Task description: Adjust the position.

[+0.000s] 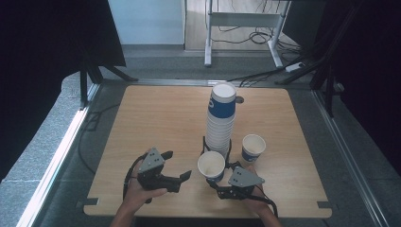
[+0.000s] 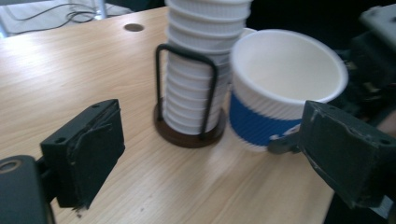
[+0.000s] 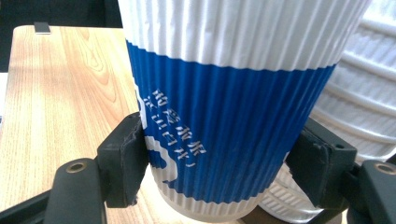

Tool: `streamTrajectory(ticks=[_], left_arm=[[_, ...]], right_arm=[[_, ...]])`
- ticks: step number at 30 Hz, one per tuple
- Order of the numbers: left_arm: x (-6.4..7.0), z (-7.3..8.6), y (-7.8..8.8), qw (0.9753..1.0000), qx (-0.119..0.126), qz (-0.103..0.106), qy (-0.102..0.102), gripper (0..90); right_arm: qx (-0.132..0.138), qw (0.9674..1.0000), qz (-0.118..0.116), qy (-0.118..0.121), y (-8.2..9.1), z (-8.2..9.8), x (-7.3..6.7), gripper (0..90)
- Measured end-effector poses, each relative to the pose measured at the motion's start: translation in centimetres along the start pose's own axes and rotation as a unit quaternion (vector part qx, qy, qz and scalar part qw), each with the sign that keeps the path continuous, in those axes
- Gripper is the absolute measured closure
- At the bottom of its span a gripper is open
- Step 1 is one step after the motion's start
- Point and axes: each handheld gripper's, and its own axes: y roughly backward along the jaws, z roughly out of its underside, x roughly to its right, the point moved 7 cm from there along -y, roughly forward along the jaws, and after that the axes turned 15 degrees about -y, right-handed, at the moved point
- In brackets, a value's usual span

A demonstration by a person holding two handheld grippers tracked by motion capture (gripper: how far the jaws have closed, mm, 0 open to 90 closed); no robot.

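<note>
Ribbed white cup [image 3: 224,107], blue band, upright

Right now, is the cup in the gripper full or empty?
Empty. The left gripper view looks into the held cup and shows only bare white inside; the right gripper clamps its blue band.

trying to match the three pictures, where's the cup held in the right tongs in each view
High view: the held cup sits low centre, in front of the cup stack.
Left gripper view: right of centre, beside the stack.
Right gripper view: it spans the middle, between the right tongs.
Shared landmark: the ribbed cup stack.
</note>
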Motion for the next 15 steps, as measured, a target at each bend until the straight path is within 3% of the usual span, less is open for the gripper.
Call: streamTrajectory(ticks=[15], left_arm=[[0.1, 1.2, -0.9, 0.9997, -0.024, -0.002, -0.006, 8.3]], right_arm=[[0.027, 0.9995, 0.016, -0.002, 1.5, -1.1, 1.0, 27.4]])
